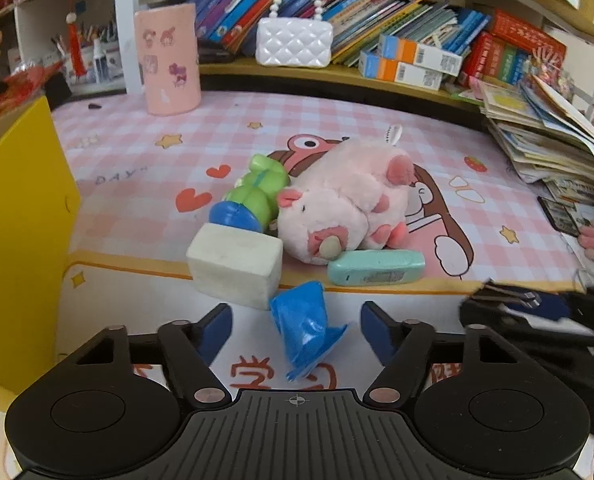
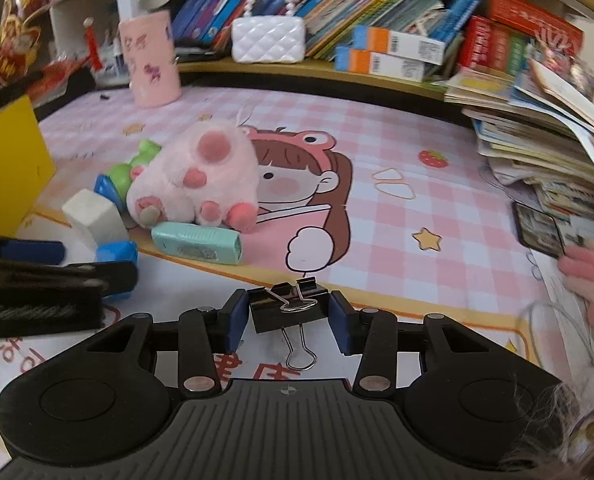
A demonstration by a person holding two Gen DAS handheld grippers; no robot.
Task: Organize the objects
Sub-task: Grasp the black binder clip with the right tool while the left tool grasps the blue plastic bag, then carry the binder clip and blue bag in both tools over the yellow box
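A pile lies on the pink checked mat [image 1: 129, 208]: a pink plush pig [image 1: 345, 196], a green and blue toy [image 1: 253, 196], a white block [image 1: 233, 264], a teal pack [image 1: 377, 272] and a crumpled blue wrapper [image 1: 305, 328]. My left gripper [image 1: 297, 332] is open, with the blue wrapper between its fingers, apart from both pads. My right gripper [image 2: 291, 320] is shut on a black binder clip [image 2: 289, 308], held just above the mat's front edge. The right gripper also shows at the right of the left wrist view [image 1: 537, 312].
A yellow box [image 1: 21, 232] stands at the left. A pink cup [image 1: 169, 60] and a white quilted purse [image 1: 295, 42] stand at the back before shelved books. A stack of books [image 1: 549, 136] and a phone [image 2: 539, 230] lie at the right.
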